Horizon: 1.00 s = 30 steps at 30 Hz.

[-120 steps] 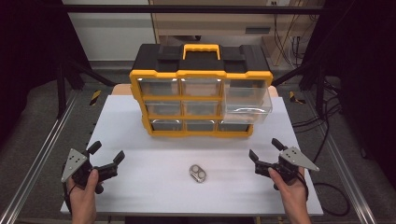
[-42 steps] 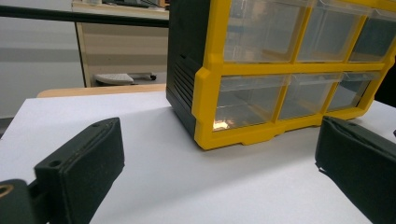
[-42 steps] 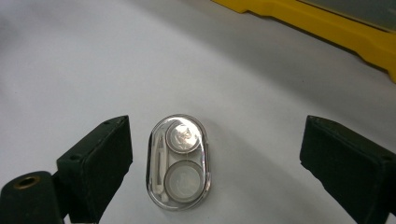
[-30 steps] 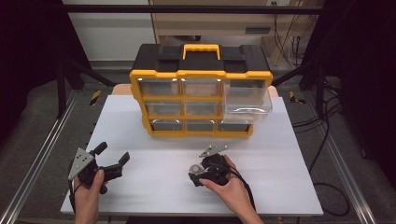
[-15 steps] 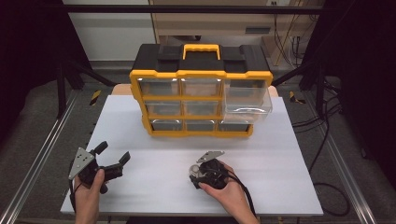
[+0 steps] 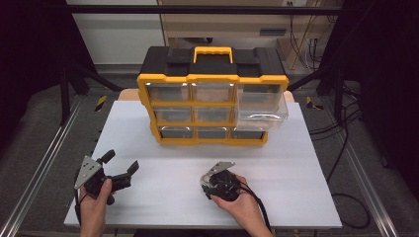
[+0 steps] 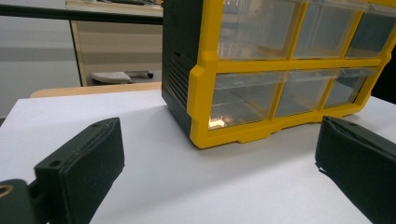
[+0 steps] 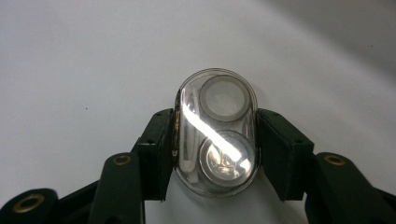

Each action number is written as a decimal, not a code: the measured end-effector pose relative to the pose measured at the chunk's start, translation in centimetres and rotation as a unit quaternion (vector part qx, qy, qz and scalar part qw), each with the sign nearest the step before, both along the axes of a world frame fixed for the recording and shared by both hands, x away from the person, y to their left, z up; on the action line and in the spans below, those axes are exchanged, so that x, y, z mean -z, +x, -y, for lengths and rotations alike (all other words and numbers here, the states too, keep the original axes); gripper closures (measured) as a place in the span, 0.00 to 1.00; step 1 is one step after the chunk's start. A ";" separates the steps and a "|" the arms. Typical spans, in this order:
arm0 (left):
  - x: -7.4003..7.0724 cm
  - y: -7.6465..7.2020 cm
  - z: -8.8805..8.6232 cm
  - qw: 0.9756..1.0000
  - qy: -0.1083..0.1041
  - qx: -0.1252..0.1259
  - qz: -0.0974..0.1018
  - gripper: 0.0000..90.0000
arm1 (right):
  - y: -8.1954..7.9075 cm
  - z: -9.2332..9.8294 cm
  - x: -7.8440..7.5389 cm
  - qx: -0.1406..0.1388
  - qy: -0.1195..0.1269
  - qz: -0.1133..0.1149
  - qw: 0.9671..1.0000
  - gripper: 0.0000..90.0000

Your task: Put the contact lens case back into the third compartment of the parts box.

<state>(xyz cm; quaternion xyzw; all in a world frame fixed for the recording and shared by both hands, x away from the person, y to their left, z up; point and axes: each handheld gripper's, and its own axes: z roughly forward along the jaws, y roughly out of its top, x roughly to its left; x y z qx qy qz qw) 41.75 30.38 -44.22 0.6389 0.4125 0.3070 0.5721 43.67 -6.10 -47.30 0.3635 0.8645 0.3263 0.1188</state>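
A small clear oval case (image 8: pixel 215 133) with two round silver pieces inside lies on the white table (image 6: pixel 296 163), front centre. My right gripper (image 8: pixel 217 128) is shut on the case, one black pad on each long side. From above, the right gripper (image 6: pixel 206 181) and hand cover most of the case (image 6: pixel 204 178). My left gripper (image 6: pixel 121 162) rests at the front left, open with nothing between its fingers. In its own view the left gripper (image 7: pixel 219 158) points at the yellow and black drawer organizer (image 7: pixel 280 70).
The drawer organizer (image 6: pixel 212 98) stands at the back middle of the table, handle on top. Its clear right-hand drawer (image 6: pixel 262 106) is pulled out toward me. Metal rails run along both sides of the table, and cables lie on the floor at the right.
The right gripper came in from the table's front right to the case at front centre and shut on it. The left gripper shifted slightly to the right and stays open.
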 end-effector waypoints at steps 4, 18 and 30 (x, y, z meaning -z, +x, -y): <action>0.0 0.0 0.0 1.000 0.000 0.000 0.000 0.01 | -0.3 -0.2 0.1 0.001 -0.009 0.015 1.000 0.55; 0.0 -0.1 -0.1 1.000 -0.001 -0.001 0.000 0.01 | -0.7 2.2 -2.1 0.015 0.029 0.056 0.998 0.55; -0.1 -0.2 -0.4 1.000 -0.006 -0.005 0.000 0.01 | -1.4 5.3 -4.9 0.052 0.082 0.089 0.991 0.55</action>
